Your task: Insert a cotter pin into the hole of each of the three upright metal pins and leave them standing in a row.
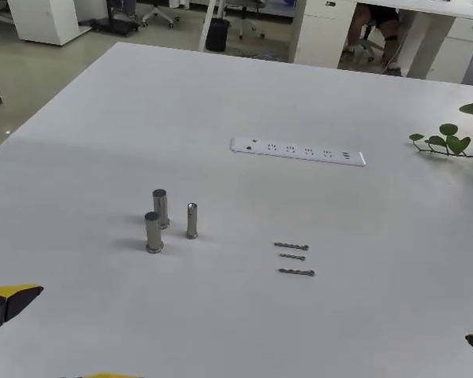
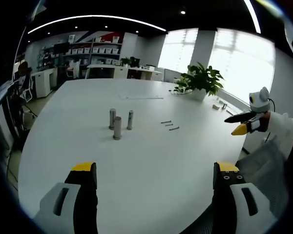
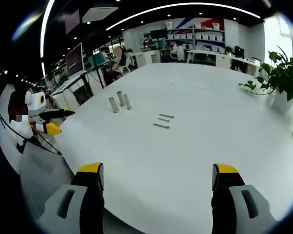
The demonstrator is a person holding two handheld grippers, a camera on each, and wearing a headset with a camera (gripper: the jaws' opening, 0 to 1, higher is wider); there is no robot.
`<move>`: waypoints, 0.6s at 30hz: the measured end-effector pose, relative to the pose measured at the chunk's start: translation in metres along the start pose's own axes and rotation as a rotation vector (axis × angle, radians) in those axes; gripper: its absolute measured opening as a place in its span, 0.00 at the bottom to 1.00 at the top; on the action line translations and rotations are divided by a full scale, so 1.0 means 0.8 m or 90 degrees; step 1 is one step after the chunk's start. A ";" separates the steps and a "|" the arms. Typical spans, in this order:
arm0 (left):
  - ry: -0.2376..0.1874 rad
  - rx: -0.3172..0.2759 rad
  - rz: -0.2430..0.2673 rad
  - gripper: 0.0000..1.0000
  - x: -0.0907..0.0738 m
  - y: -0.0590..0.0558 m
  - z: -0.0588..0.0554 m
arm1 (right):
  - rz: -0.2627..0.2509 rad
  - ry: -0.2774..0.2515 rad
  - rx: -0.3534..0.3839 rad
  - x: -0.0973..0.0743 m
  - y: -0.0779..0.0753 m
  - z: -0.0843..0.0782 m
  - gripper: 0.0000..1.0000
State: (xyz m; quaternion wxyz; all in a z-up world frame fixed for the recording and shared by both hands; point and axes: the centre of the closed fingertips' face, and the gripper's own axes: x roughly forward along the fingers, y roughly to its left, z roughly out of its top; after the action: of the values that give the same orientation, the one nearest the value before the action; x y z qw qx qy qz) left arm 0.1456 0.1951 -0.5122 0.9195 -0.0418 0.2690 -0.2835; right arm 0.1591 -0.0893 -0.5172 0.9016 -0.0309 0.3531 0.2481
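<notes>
White table [image 1: 221, 102] in an open office, with desks and chairs out behind it. Head view first: the three metal pins [image 1: 154, 233] stood upright in a tight triangle at about 8 o'clock from centre, not a row, and none had anything through it as far as I could tell. The cotter pins [image 1: 292, 257] lay flat at 3 o'clock from them, well apart from the uprights. They were parallel and spaced out, which I'd guess was so each could be pinched up singly. A power strip [image 1: 298, 151] sat at 12 o'clock and a plant [image 1: 453, 143] trailed in at 2 o'clock, both well clear of the work. Left gripper view: the left gripper [image 2: 155, 170] had its jaws spread wide with nothing between them, back by the near edge, uprights ahead at 11 o'clock. It also caught the right gripper [image 2: 234, 125] held up off the table's side at 3 o'clock, which the head view barely hinted at with a yellow tip at its edge. Right gripper view: same wide, empty jaws [image 3: 156, 170], with the cotter pins dead ahead at 12 o'clock and nearer than the uprights. So I'd say that hand was set to grab a cotter pin while the left steadied an upright.
</notes>
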 end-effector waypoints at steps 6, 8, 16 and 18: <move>0.007 0.004 -0.007 0.99 0.001 -0.001 -0.002 | -0.008 -0.001 0.006 -0.001 -0.002 -0.003 0.90; 0.006 0.005 -0.009 0.99 0.000 -0.001 -0.002 | -0.010 -0.001 0.003 0.000 -0.002 -0.004 0.89; 0.024 0.001 -0.016 0.99 -0.004 -0.002 -0.015 | -0.015 0.005 0.003 0.005 -0.001 -0.008 0.89; 0.026 0.003 -0.012 0.99 -0.006 0.000 -0.018 | -0.015 0.006 0.002 0.006 0.000 -0.009 0.89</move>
State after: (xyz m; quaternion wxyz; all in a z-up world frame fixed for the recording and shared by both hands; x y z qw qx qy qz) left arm 0.1348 0.1985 -0.5226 0.9110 -0.0366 0.2870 -0.2938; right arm 0.1575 -0.0888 -0.5252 0.9028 -0.0349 0.3573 0.2366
